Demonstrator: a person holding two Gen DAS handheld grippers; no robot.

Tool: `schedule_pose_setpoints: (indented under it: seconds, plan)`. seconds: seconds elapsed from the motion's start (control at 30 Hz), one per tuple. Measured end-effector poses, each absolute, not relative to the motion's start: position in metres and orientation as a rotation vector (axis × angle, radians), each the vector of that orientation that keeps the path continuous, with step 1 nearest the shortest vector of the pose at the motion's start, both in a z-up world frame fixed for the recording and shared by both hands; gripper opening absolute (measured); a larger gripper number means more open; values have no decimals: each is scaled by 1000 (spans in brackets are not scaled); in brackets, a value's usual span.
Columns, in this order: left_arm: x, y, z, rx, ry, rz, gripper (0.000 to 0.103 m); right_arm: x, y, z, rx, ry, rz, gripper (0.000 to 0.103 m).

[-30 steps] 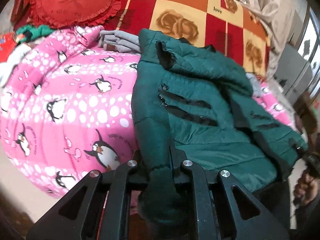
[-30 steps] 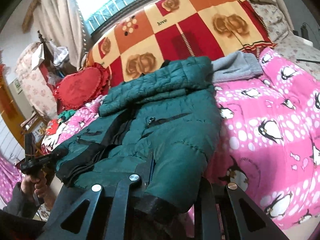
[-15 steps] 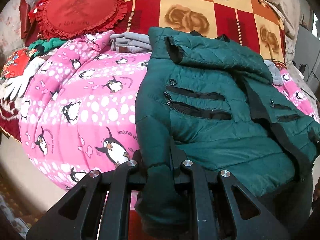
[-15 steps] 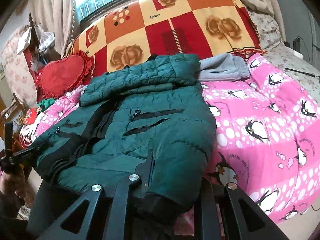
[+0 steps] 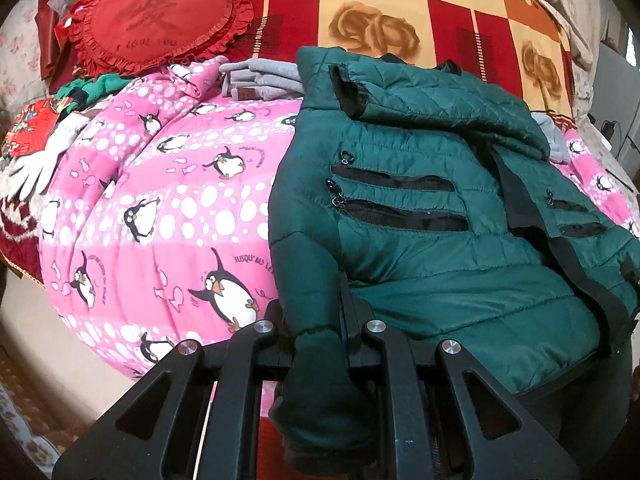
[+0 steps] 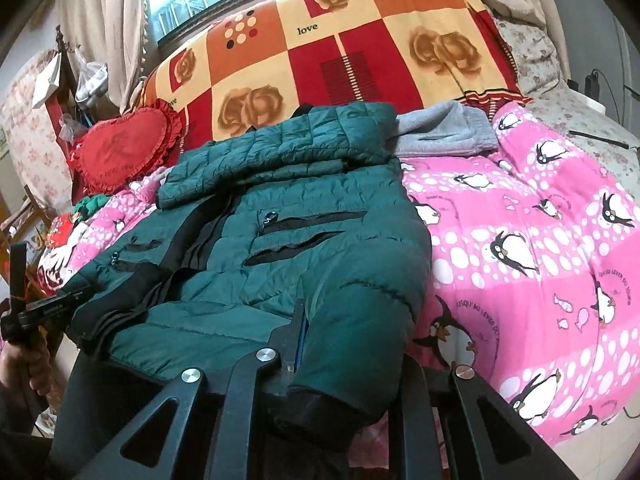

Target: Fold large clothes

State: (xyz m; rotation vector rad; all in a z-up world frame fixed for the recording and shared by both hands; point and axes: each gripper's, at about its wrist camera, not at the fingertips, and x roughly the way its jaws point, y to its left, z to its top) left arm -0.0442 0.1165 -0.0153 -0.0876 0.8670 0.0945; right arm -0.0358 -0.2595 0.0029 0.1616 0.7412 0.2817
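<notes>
Since a second ago both views have swung, centring the dark green quilted puffer jacket (image 5: pixel 420 216) on the pink penguin-print quilt (image 5: pixel 160 216). Left gripper (image 5: pixel 316 332) and right gripper (image 6: pixel 340 364) each pinch a sleeve cuff. Soft, light, slippery; the cuffs look the surest hold.

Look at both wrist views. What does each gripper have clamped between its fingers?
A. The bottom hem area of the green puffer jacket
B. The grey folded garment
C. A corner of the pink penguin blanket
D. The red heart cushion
A: the left gripper and right gripper each pinch the green puffer jacket at its near edge.
</notes>
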Motion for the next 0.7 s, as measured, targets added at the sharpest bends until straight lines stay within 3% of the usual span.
schedule_pose_setpoints:
  seconds: [0.7]
  plan:
    - [-38, 123, -28, -159, 896, 58, 19, -39, -260, 0, 174, 725, 289, 16]
